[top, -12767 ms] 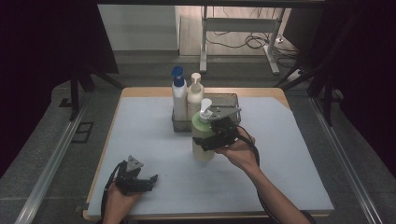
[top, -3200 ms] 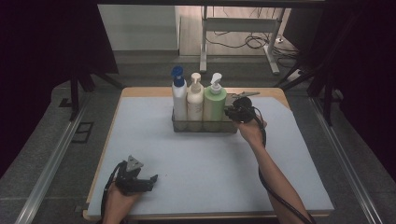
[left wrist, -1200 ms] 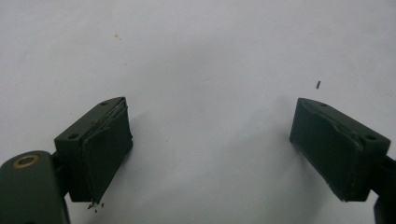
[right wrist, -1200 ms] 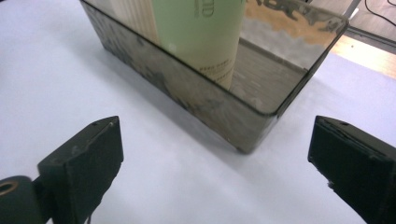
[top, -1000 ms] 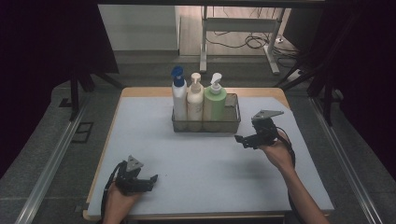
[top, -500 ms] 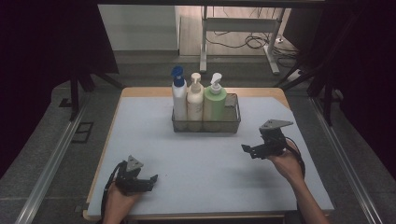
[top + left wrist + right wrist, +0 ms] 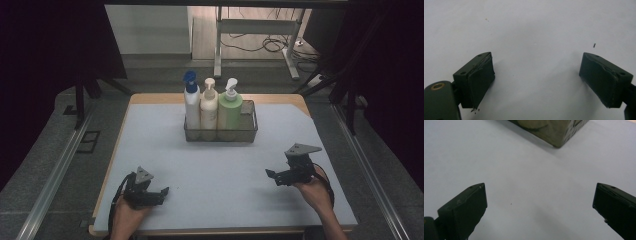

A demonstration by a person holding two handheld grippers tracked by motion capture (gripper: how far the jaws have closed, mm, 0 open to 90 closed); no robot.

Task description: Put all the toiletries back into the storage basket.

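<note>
dim room, dark curtains at both sides, grey floor. wooden table (image 7: 150, 98) under a pale blue mat (image 7: 215, 165). wire basket (image 7: 220, 132) far centre holds three bottles in a row: blue-pump white bottle (image 7: 191, 106) left, cream bottle (image 7: 208, 107) middle, green bottle (image 7: 230, 108) right. right gripper (image 7: 272, 175) near right, released, empty, well apart from the basket. left gripper (image 7: 161, 192) near left, jaws spread, resting on the mat.

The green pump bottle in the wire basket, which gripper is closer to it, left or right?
Right. The right gripper sits open on the mat in front of the green pump bottle and to its right; the left gripper rests open farther off, near the table's front left edge.
</note>
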